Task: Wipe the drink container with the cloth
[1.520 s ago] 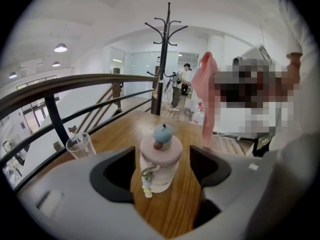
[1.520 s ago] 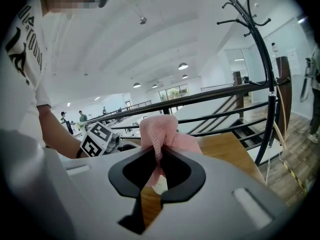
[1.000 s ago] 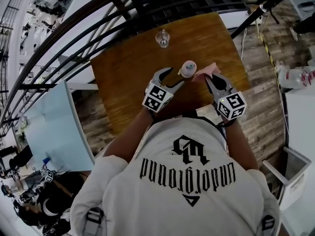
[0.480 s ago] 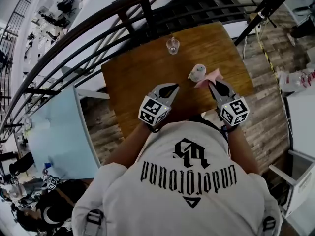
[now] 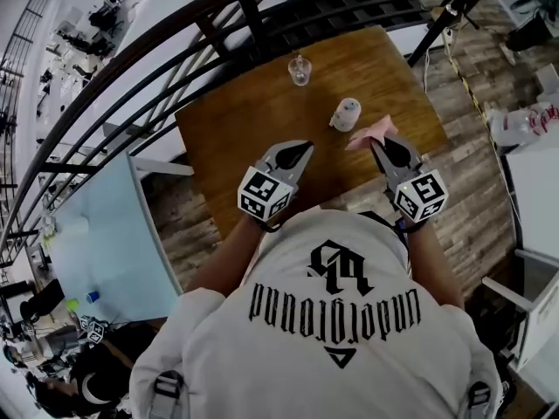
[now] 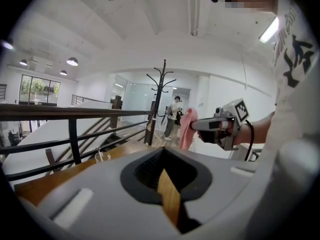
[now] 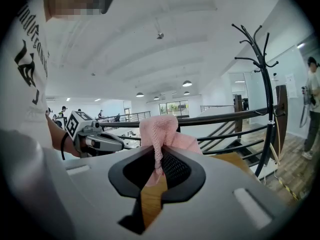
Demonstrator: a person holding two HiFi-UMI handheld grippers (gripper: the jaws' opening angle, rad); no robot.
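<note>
Drink container (image 5: 346, 113) and glass (image 5: 300, 70) stand apart on the wooden worktop (image 5: 236, 120) beside a railing (image 5: 175, 33). Left gripper (image 5: 306, 151) closed, empty; right gripper (image 5: 377, 145) clamps the pink cloth (image 5: 371, 134).

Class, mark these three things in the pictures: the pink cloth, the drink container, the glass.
pink cloth (image 5: 368, 136), head view, middle of the bunched fabric.
drink container (image 5: 346, 114), head view, its top.
glass (image 5: 300, 71), head view, its body.

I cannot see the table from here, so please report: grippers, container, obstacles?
Left gripper shut, empty. Right gripper shut on pink cloth. Drink container upright, apart from both. Nothing between.
</note>
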